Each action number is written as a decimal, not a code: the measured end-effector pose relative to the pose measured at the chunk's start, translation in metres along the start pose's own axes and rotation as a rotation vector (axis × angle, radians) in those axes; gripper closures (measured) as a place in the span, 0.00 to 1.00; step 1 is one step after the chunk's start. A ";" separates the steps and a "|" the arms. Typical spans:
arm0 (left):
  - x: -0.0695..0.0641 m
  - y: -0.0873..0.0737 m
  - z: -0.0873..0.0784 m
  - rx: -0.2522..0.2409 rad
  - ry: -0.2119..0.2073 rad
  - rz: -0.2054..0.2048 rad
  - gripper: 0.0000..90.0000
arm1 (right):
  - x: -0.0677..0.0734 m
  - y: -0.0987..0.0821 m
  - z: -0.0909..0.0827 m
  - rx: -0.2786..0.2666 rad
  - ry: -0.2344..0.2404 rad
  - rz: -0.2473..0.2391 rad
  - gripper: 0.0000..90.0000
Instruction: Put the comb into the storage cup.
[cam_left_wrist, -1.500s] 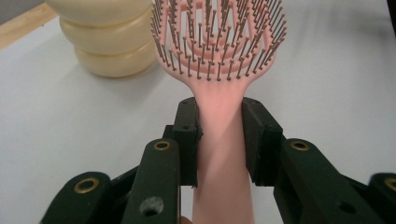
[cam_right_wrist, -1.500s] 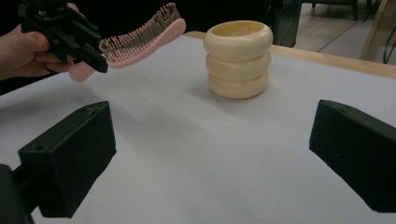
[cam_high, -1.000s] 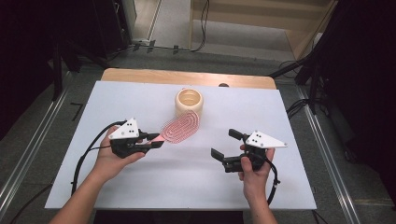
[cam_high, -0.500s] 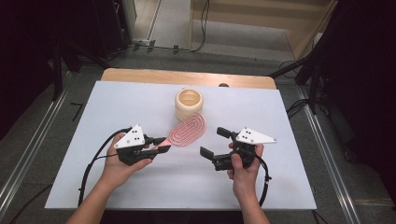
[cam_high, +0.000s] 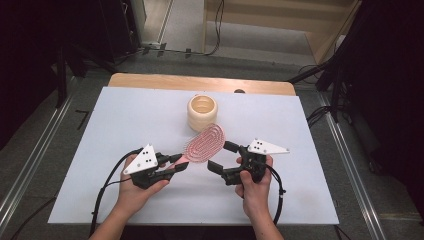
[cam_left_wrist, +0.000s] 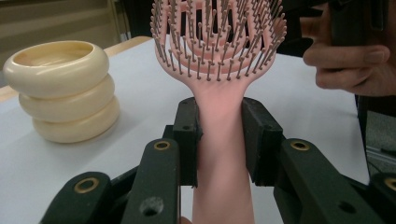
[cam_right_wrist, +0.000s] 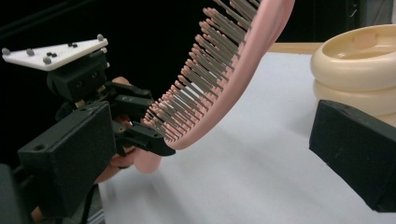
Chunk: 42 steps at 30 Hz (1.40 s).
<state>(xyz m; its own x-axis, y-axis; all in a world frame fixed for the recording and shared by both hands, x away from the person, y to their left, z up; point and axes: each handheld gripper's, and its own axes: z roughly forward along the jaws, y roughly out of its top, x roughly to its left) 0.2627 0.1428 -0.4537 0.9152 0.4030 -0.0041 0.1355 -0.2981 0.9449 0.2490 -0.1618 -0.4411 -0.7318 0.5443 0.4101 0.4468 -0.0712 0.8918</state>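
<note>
A pink vented hairbrush (cam_high: 205, 141) hangs just above the white table, bristles turned toward the right gripper. My left gripper (cam_high: 179, 163) is shut on its handle; in the left gripper view both pads clamp the handle (cam_left_wrist: 219, 126) below the bristled head. My right gripper (cam_high: 220, 156) stands open close to the right of the brush head, apart from it. In the right gripper view the curved brush (cam_right_wrist: 224, 79) lies between and beyond the wide-spread jaws, with the left gripper (cam_right_wrist: 140, 133) behind it. A cream ribbed pot (cam_high: 202, 112) stands upright just past the brush.
The white tabletop (cam_high: 125, 115) has a wooden strip (cam_high: 150, 80) along its far edge. Cables trail from both grippers toward the near edge. Metal rails (cam_high: 35, 160) run along both sides of the table, with dark floor beyond.
My left gripper has carried the brush to the right and a little nearer. My right gripper has shifted left, closing in on the brush head, its jaws still apart.
</note>
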 end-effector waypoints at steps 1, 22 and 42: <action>-0.005 -0.001 0.001 -0.004 0.006 0.006 0.78 | 0.002 0.000 0.001 -0.003 0.010 0.015 0.00; -0.032 -0.018 0.013 -0.054 0.078 -0.016 0.78 | 0.018 -0.003 0.011 -0.006 -0.058 0.133 0.20; -0.037 -0.023 0.020 -0.054 0.126 0.008 0.78 | 0.012 -0.015 0.012 -0.040 -0.046 0.235 0.63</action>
<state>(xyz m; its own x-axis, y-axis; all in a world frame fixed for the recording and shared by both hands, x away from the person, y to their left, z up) 0.2332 0.1174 -0.4818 0.8609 0.5072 0.0409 0.1050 -0.2558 0.9610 0.2399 -0.1439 -0.4514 -0.5853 0.5465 0.5990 0.5805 -0.2333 0.7801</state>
